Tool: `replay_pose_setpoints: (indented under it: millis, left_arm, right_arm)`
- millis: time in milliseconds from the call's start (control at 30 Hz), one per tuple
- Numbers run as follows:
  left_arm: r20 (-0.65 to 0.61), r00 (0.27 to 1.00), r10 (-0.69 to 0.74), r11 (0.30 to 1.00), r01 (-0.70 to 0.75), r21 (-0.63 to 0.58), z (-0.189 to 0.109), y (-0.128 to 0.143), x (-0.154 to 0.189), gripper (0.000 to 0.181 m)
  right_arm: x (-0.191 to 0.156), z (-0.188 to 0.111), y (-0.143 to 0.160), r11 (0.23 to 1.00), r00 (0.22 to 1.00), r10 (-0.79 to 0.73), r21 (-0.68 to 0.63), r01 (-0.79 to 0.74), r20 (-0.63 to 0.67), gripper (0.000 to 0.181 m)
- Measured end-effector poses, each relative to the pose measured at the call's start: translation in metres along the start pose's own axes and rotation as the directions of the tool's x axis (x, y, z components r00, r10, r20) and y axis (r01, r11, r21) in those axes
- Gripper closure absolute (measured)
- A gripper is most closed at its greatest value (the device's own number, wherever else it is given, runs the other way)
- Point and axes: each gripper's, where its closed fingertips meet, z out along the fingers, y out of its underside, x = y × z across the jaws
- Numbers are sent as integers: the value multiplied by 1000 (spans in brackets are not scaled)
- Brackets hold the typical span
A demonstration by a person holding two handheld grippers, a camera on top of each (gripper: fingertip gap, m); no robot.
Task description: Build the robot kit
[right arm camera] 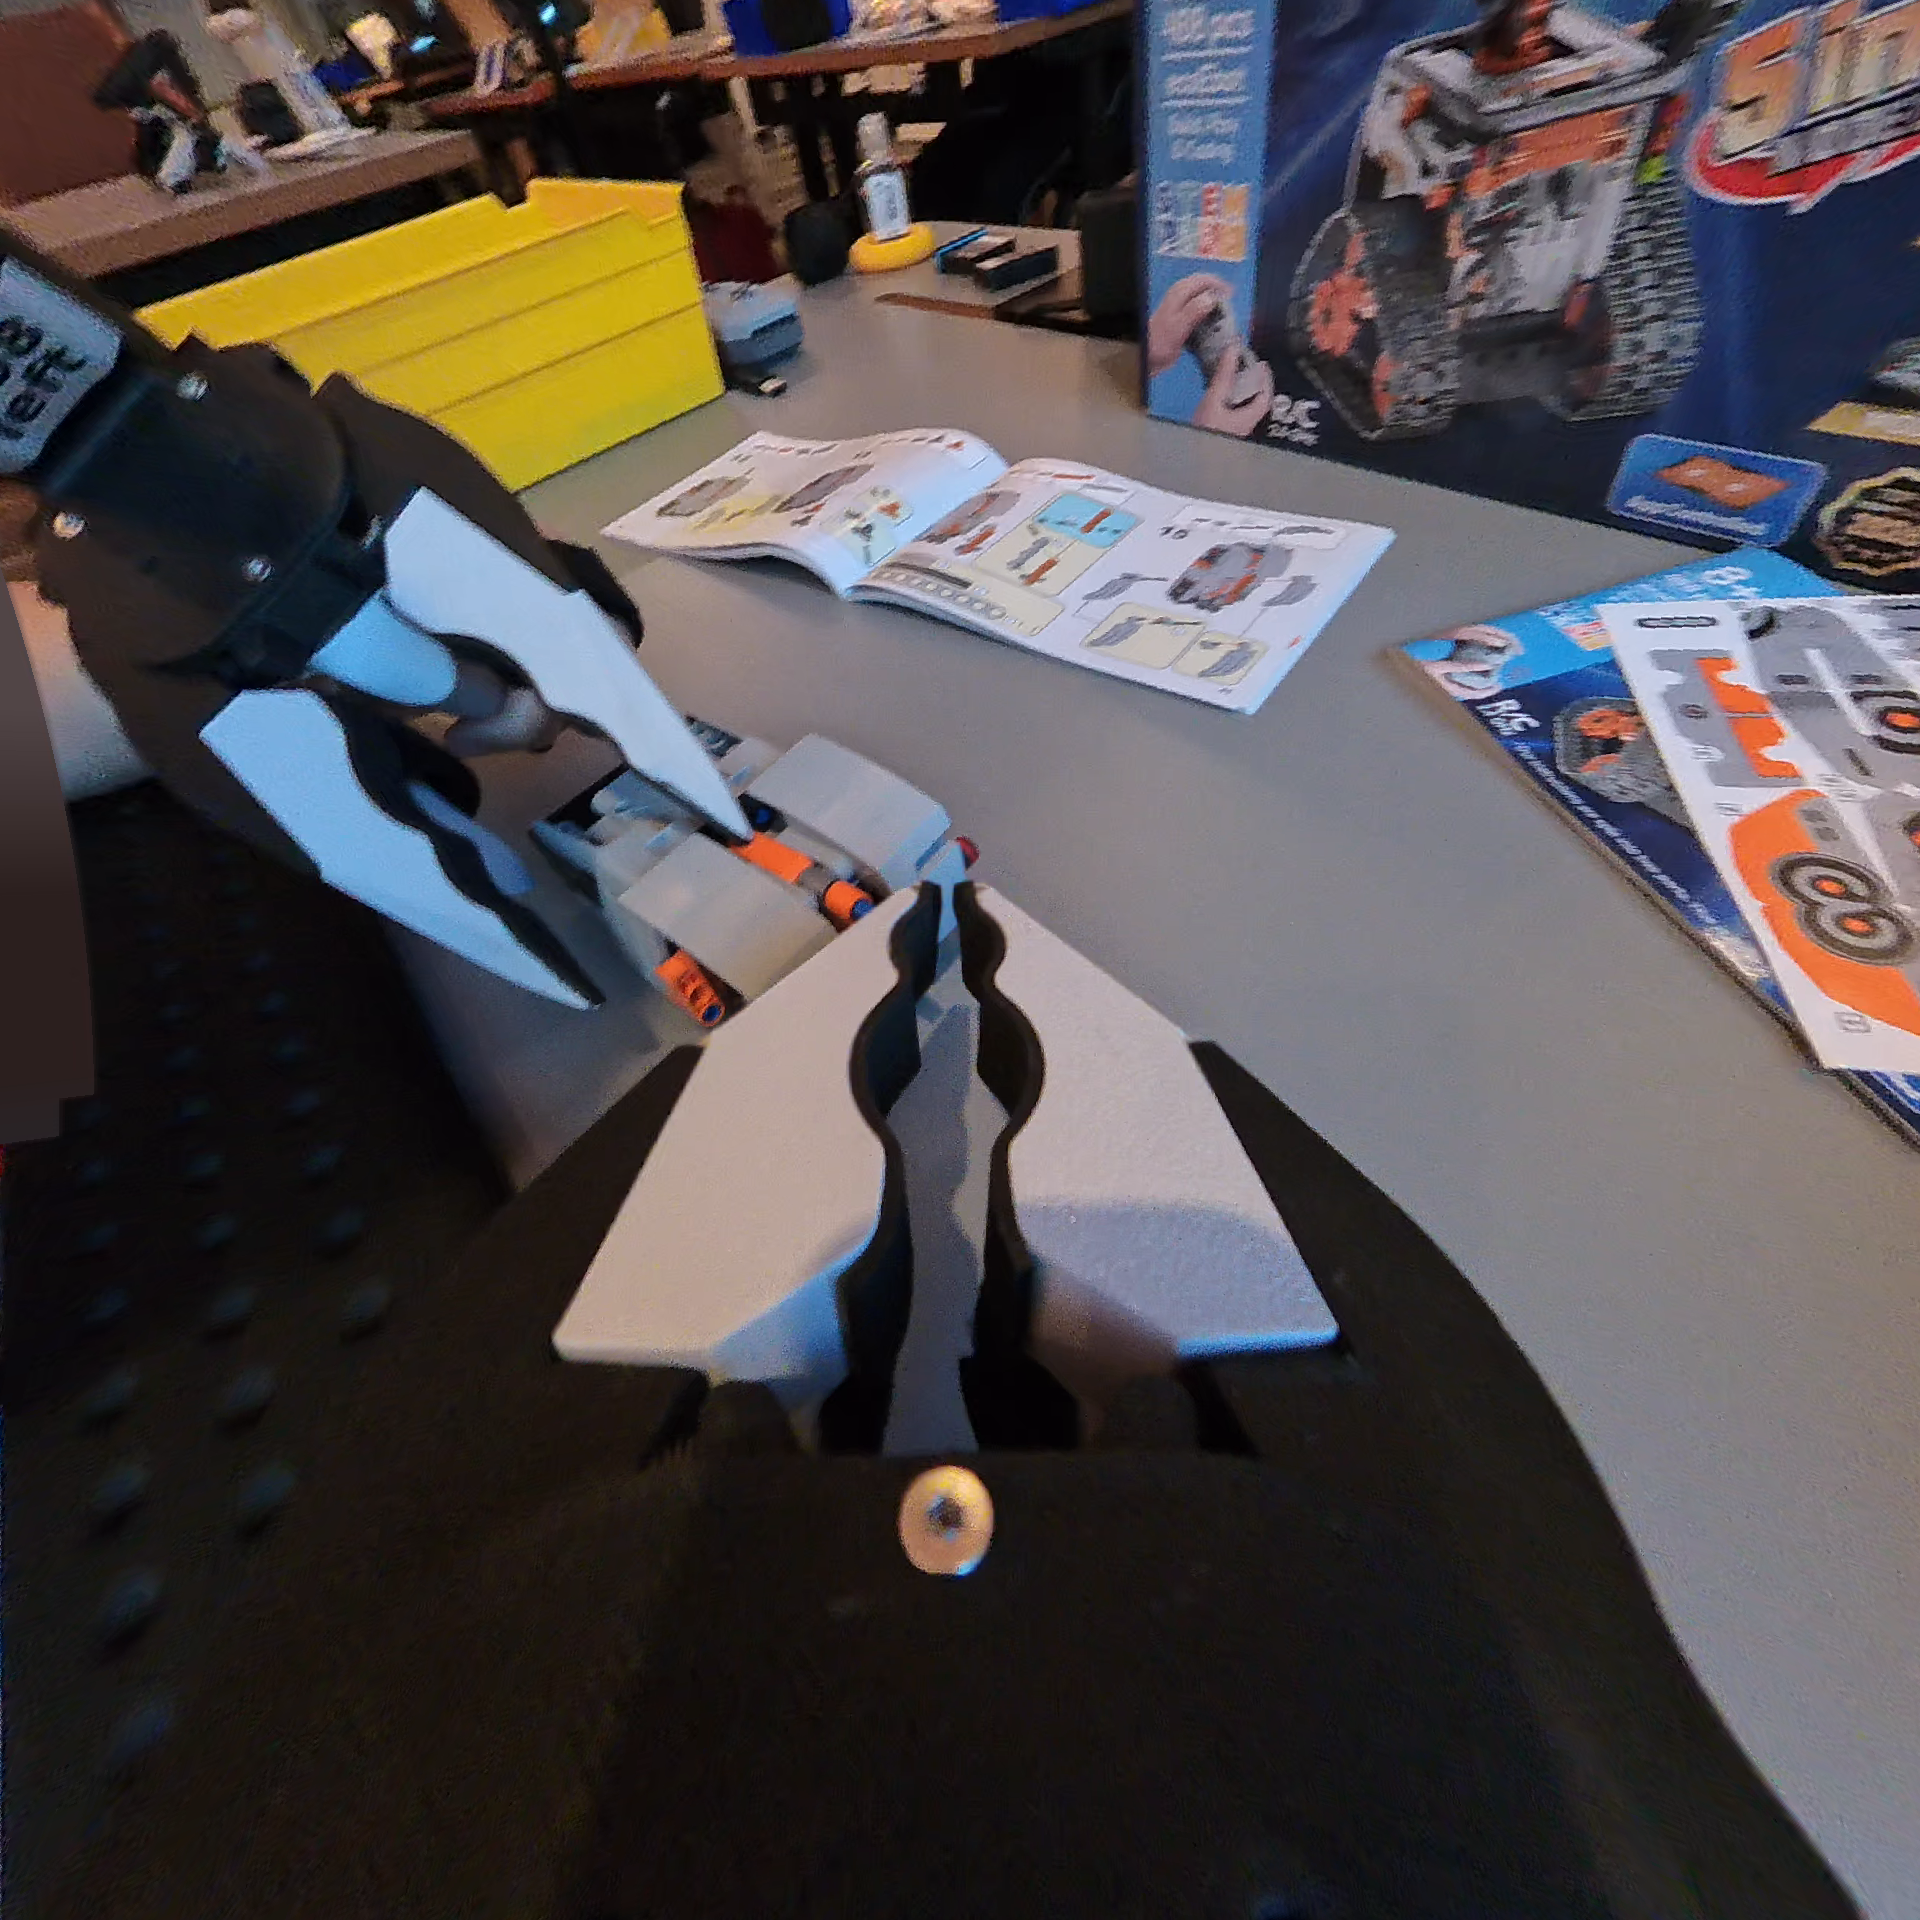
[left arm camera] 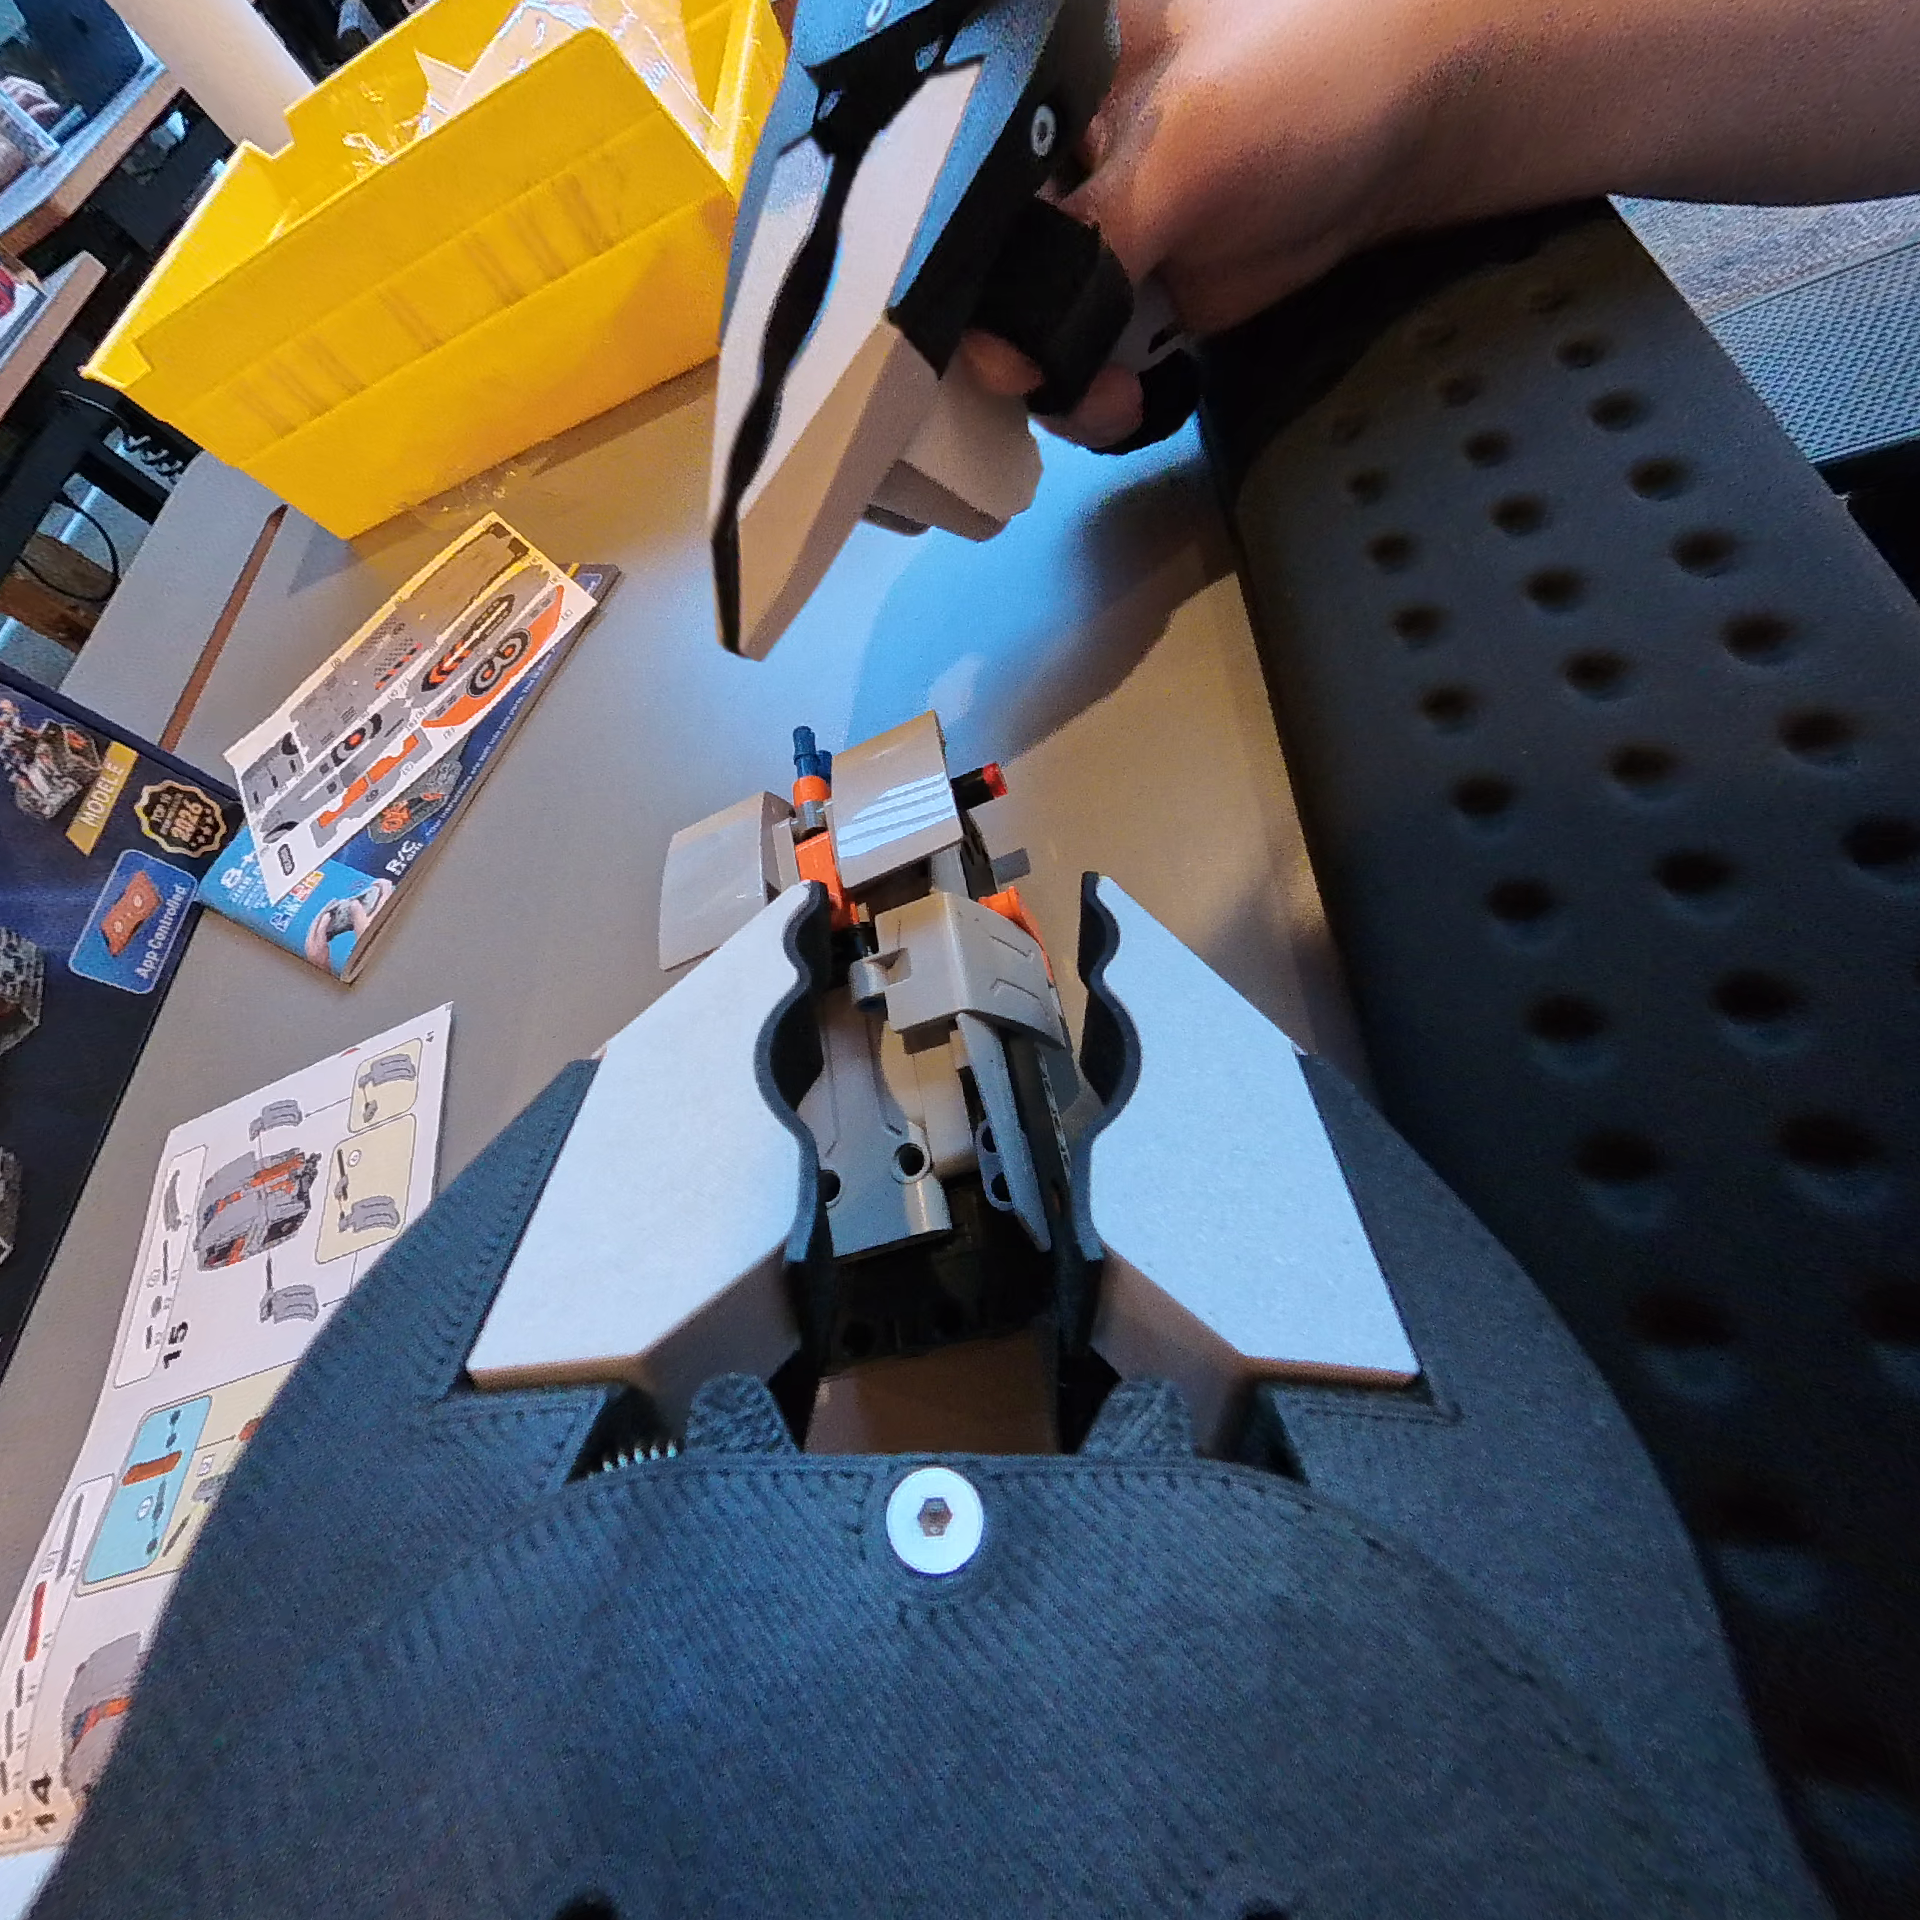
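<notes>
A grey and orange brick-built model (left arm camera: pixel 914 977) lies on the grey table (left arm camera: pixel 540 997) by its edge. My left gripper (left arm camera: pixel 951 904) is shut on the model, one finger on each side. In the right wrist view the left gripper (right arm camera: pixel 665 914) clamps the same model (right arm camera: pixel 810 821) from the left. My right gripper (right arm camera: pixel 945 894) has its jaws almost together with nothing visible between them. Its tips are just in front of the model's end with the red pin (right arm camera: pixel 966 852). In the left wrist view the right gripper (left arm camera: pixel 743 623) hovers above and beyond the model, held by a hand (left arm camera: pixel 1247 166).
A yellow bin (left arm camera: pixel 447 312) stands at the back of the table. An open instruction booklet (right arm camera: pixel 997 561), a sticker sheet (right arm camera: pixel 1787 790) on a blue booklet, and the kit's box (right arm camera: pixel 1507 260) lie around. A black perforated surface (left arm camera: pixel 1610 831) borders the table's edge. The grippers' ends are close to 8 cm from one another.
</notes>
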Motion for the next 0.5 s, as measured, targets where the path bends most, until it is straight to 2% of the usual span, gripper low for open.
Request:
replay_pose_setpoints:
  millis: [67, 167, 233, 300, 500]
  left_arm:
    - [-4, 1000, -1, 1000, 1, 1, 0, 0, 0, 136]
    - [-11, 1000, -13, 1000, 13, 8, 0, -1, -1, 137]
    - [-19, 1000, -19, 1000, 19, 13, 0, -1, -2, 138]
    - [-25, 1000, -18, 1000, 18, 15, 0, -1, -3, 140]
    - [-40, 999, -20, 999, 21, 27, -1, -1, -3, 141]
  right_arm:
    - [-4, 0, 5, 998, 998, -40, -38, 42, 52, 173]
    - [-16, -1, 11, 981, 964, -159, -72, 178, 215, 156]
    - [-14, 1, 18, 950, 924, -261, -93, 297, 281, 157]
    - [-9, 5, 23, 928, 891, -300, -113, 355, 342, 156]
    - [-15, 8, 15, 956, 815, -218, -49, 289, 537, 174]
